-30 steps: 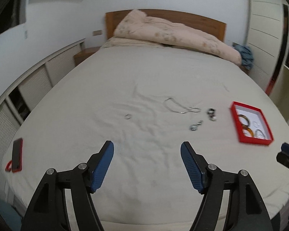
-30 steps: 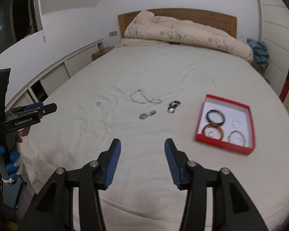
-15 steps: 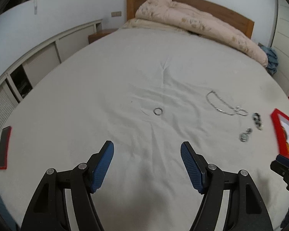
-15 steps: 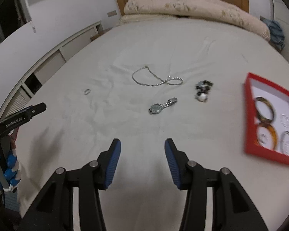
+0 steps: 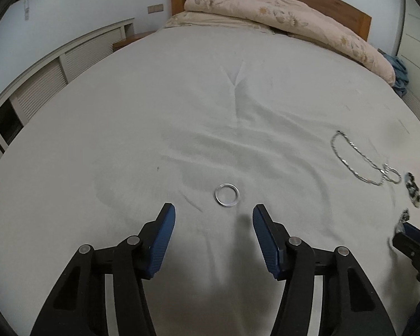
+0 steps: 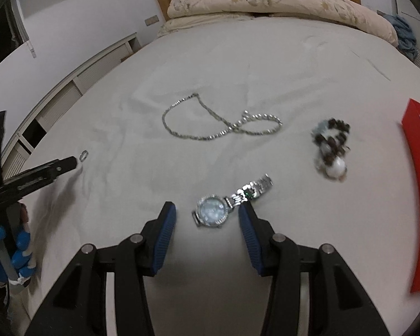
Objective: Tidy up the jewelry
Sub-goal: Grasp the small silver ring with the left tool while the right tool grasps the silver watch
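A small silver ring (image 5: pixel 226 194) lies on the white bed sheet just beyond my open left gripper (image 5: pixel 213 217). A silver watch (image 6: pixel 224 205) with a pale dial lies between the tips of my open right gripper (image 6: pixel 207 214). A silver chain necklace (image 6: pixel 218 126) lies further back; it also shows in the left wrist view (image 5: pixel 361 158). A dark beaded piece with a white pearl (image 6: pixel 331 147) lies to the right. The red jewelry box (image 6: pixel 418 184) sits at the right edge. The ring also shows in the right wrist view (image 6: pixel 84 155), by the left gripper's tip.
A bunched beige duvet (image 5: pixel 280 16) lies against the wooden headboard (image 5: pixel 347 11) at the far end. White louvred cabinets (image 5: pixel 50 78) run along the left side of the bed. A blue cloth (image 5: pixel 400 72) lies at the far right.
Both grippers have moved forward and down toward the sheet. The left one has closed in on the ring, the right one on the watch. Both stay open.
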A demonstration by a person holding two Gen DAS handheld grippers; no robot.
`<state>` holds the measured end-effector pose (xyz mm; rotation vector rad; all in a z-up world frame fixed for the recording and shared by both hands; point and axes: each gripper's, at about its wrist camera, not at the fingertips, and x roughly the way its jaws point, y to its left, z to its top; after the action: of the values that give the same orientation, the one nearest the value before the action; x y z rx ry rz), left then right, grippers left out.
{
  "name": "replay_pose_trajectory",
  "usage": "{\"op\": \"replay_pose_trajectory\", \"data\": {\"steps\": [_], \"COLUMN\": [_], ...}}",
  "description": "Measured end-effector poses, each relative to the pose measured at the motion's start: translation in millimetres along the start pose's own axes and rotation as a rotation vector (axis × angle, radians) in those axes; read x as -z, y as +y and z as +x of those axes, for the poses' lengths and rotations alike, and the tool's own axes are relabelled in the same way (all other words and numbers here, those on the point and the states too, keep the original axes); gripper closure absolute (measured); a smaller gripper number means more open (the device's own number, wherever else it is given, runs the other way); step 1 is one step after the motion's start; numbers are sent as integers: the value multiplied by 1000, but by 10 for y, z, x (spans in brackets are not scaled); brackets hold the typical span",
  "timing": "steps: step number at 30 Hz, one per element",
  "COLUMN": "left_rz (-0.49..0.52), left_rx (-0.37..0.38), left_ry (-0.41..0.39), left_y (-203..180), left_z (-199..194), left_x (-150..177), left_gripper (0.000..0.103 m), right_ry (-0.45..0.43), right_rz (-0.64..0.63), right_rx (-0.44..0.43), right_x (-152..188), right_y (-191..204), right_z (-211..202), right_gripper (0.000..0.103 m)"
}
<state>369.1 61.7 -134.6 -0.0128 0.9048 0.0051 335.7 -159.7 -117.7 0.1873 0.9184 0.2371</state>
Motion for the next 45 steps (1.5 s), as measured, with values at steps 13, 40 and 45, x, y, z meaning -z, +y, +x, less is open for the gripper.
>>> {"op": "replay_pose_trajectory", "data": {"steps": [13,40,45], "left_rz": [38,105,142], "left_rx": [4,149,232], "left_ry": [12,-51,-71], "left_y": [-47,-737,-1232], "left_z": [191,-731,-945], "left_x": [-12,-51,-82], "left_gripper": [66,83,83], "right_ry": [-2,-81,-144], "right_rz": [-71,-38,-28], "right_rx": [-78,-125,-74], "right_x": [-5,59,15], "right_y": [62,-177,-457], "right_z": [56,-942,-1412], "right_gripper": [75,80,80]}}
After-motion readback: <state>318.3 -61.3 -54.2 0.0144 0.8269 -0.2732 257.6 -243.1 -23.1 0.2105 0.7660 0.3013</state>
